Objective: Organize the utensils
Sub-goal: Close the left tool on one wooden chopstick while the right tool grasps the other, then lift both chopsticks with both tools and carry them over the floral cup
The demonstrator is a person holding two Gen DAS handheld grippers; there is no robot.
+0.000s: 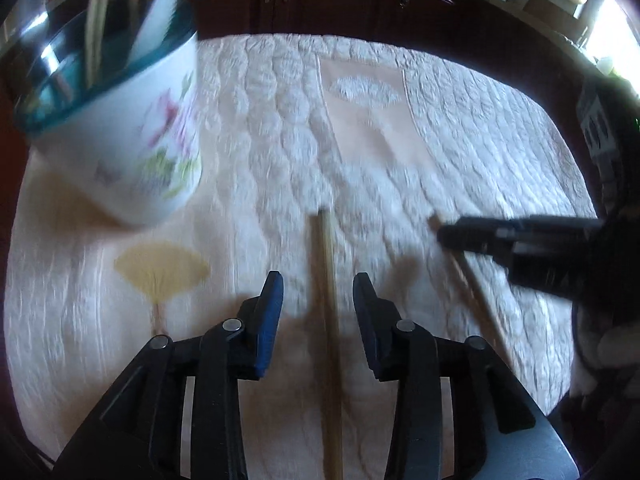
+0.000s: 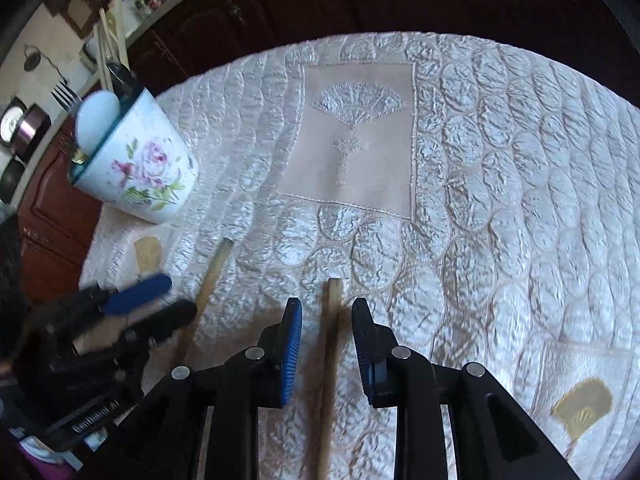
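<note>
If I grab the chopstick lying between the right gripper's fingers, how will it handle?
The chopstick looks like a thin straight stick, so probably stiff and light. Being so narrow, it may slip or pivot between the pads. The quilted cloth is soft and bumpy, so it likely won't roll far if nudged.

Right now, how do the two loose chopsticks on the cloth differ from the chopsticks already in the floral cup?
1. The two loose chopsticks lie flat on the quilted cloth; the chopsticks in the floral cup stand upright.
2. Each loose one lies between open fingers, one in the left gripper, one in the right gripper, unpinched; the cup ones sit beside a fork and a white spoon.

All look like pale wood.
</note>
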